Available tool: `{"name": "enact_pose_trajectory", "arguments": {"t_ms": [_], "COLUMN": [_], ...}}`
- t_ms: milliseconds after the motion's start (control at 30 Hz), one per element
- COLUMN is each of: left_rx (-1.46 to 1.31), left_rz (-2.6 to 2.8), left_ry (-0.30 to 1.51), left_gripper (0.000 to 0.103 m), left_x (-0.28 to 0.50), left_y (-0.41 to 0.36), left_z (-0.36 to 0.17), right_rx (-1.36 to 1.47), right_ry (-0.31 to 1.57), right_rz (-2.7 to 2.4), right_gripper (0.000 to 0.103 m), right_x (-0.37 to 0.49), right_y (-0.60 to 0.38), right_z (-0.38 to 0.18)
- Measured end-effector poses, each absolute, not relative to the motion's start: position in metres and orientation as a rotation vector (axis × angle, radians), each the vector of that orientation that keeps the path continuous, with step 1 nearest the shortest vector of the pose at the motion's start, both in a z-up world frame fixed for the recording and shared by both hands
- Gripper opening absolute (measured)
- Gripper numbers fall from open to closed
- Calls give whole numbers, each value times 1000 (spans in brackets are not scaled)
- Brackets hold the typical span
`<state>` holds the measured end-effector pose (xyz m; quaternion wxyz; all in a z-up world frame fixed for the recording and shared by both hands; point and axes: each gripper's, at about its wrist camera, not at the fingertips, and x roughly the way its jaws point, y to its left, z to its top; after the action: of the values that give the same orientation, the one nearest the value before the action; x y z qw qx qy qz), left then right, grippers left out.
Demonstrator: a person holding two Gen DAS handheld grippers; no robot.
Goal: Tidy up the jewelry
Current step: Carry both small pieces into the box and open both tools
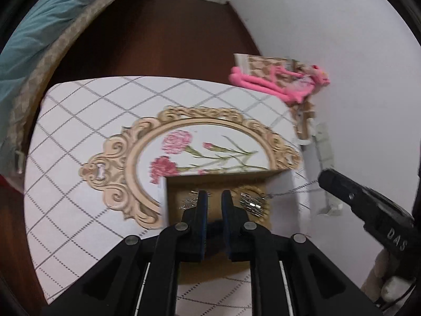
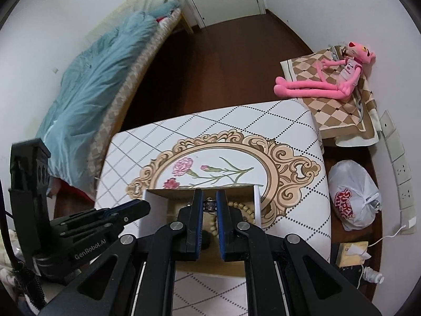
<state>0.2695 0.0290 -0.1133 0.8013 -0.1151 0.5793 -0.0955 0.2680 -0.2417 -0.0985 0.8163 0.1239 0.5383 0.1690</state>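
An open cardboard box (image 1: 218,181) (image 2: 163,197) stands on the patterned table (image 1: 79,137) (image 2: 289,121). Inside lie silver sparkly jewelry (image 1: 251,202), a beaded bracelet (image 2: 242,208) and a thin chain (image 1: 292,191) that runs from the box to the right gripper's tip (image 1: 325,177). My left gripper (image 1: 213,197) hangs over the box, jaws narrowly apart and empty. My right gripper (image 2: 209,200) is shut on a small dark ring-like piece (image 2: 209,205) above the box. The left gripper also shows in the right wrist view (image 2: 136,206).
A bed with a teal blanket (image 2: 100,73) stands to the left. A pink plush toy (image 2: 329,79) lies on a checkered cushion (image 2: 339,110) at the right. A white plastic bag (image 2: 352,194) and wall sockets (image 2: 400,163) are by the right wall.
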Motion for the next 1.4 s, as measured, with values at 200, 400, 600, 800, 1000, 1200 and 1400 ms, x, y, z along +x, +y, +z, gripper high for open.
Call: {"name": "enact_pose_trajectory", "arguments": {"t_ms": [200, 400, 600, 800, 1000, 1200, 1400], "left_rx": [-159, -73, -14, -8, -19, -19, -29], "left_rz": [-98, -27, 29, 60, 70, 79, 82], "left_ry": [1207, 1178, 1131, 1131, 1110, 1083, 1035], "left_gripper": [94, 96, 102, 102, 102, 102, 102], "left_x": [274, 266, 248, 231, 216, 198, 173], "left_y": [37, 43, 43, 43, 44, 43, 38], "left_z": [-111, -109, -115, -124, -117, -107, -90], "right_rx": [188, 150, 24, -11, -11, -13, -22], "right_ry": [1221, 1224, 1230, 1241, 1218, 1171, 1091], "right_rz": [325, 276, 167, 138, 127, 100, 59], "right_gripper": [21, 63, 96, 97, 100, 100, 100], "right_x": [284, 277, 255, 232, 215, 199, 177], "right_y": [-233, -239, -238, -236, -236, -241, -249], "right_z": [-117, -124, -140, -157, -153, -140, -118]}}
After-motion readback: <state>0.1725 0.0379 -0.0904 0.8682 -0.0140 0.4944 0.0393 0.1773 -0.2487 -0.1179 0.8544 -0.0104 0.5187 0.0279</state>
